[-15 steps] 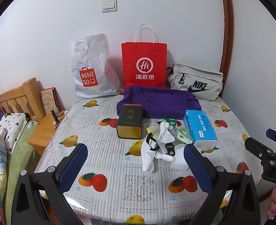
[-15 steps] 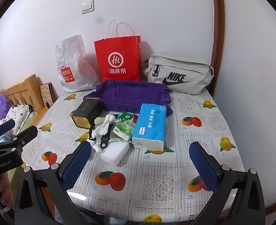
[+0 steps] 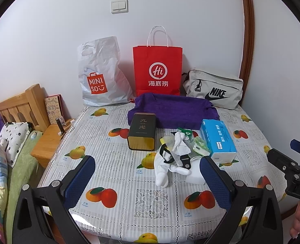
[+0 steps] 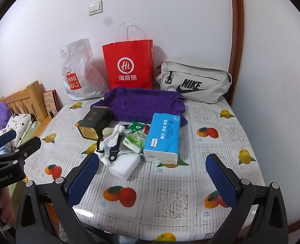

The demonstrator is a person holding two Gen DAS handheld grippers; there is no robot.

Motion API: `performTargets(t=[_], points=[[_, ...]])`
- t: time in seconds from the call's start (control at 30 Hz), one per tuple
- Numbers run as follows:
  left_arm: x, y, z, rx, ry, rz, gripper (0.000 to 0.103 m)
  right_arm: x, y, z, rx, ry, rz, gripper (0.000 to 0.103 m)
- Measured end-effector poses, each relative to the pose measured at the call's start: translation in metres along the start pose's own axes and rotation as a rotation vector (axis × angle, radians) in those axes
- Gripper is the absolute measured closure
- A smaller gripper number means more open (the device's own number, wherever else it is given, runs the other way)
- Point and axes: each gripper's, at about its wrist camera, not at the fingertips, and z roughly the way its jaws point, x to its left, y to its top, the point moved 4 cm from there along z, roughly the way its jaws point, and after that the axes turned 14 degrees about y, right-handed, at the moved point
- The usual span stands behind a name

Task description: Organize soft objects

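Observation:
A pile of soft things lies mid-table: a white glove [image 3: 161, 172] [image 4: 106, 158], crumpled white tissue [image 3: 180, 145] [image 4: 114, 137], a black strap [image 3: 185, 161] [image 4: 114, 152], a white sponge block [image 4: 124, 165] [image 3: 195, 178], green tissue packets [image 3: 199, 146] [image 4: 134, 140] and a blue tissue pack [image 3: 218, 138] [image 4: 164, 137]. A purple cloth-lined tray [image 3: 174, 109] [image 4: 141, 103] sits behind them. My left gripper [image 3: 147, 181] is open and empty, just short of the glove. My right gripper [image 4: 153, 181] is open and empty, in front of the sponge and tissue pack.
A dark tea tin [image 3: 142, 131] [image 4: 95, 124] lies left of the pile. A white Miniso bag [image 3: 98, 75], a red paper bag [image 3: 158, 71] and a grey Nike pouch [image 3: 215, 89] line the back wall. A wooden bed frame [image 3: 21, 105] and nightstand [image 3: 50, 138] stand left of the table.
Both views have shifted very slightly; nothing on the table has moved and both grippers stay open.

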Motion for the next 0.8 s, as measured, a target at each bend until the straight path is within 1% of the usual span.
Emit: performTargets(t=[0.8], points=[[0.0049,0.0005,-0.0019,0.002,0.001,0.0,0.0,0.0002,0.0009,0.0016,0.004,-0.005,-0.005,0.0]])
